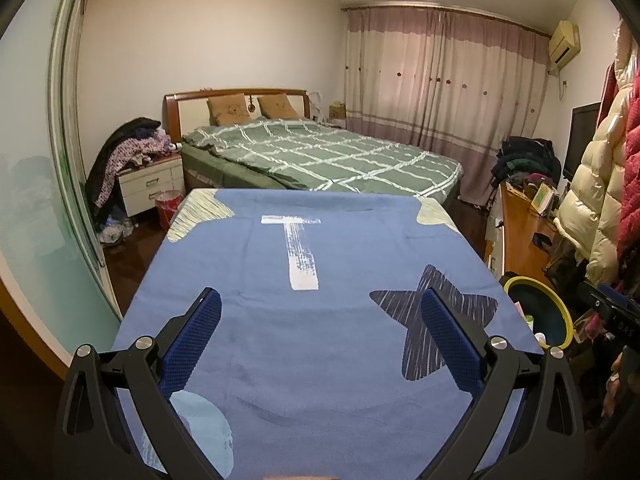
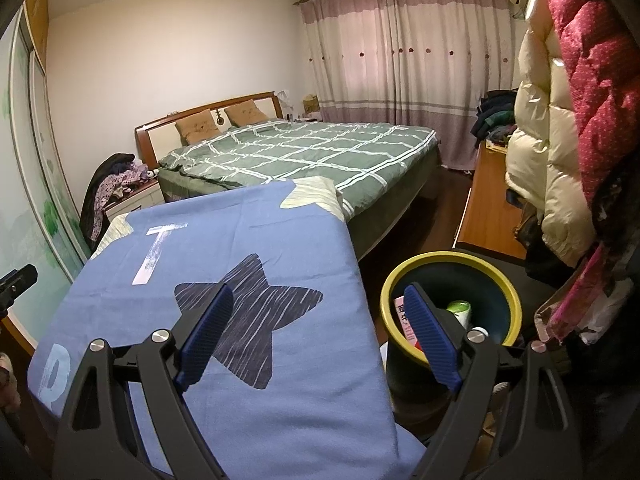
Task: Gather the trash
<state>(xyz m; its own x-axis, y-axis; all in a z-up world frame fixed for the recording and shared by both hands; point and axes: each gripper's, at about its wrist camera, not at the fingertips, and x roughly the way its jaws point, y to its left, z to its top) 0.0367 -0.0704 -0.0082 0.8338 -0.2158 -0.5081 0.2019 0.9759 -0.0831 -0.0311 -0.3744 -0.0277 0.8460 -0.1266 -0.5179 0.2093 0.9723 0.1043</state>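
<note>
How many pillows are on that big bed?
2. Both brown pillows lean against the headboard of the green checked bed, side by side: one nearer the wall, one nearer the curtain. No others show.

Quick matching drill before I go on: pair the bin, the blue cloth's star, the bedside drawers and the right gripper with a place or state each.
Things:
1. bin
2. star
3. bedside drawers
4. right gripper

Place or state:
A. heaped with clothes
B. open, holding nothing
C. printed dark on the blue cloth
D. yellow-rimmed, packaging already inside

Pairs: 1-D, 2-C, 3-A, 4-B
</note>
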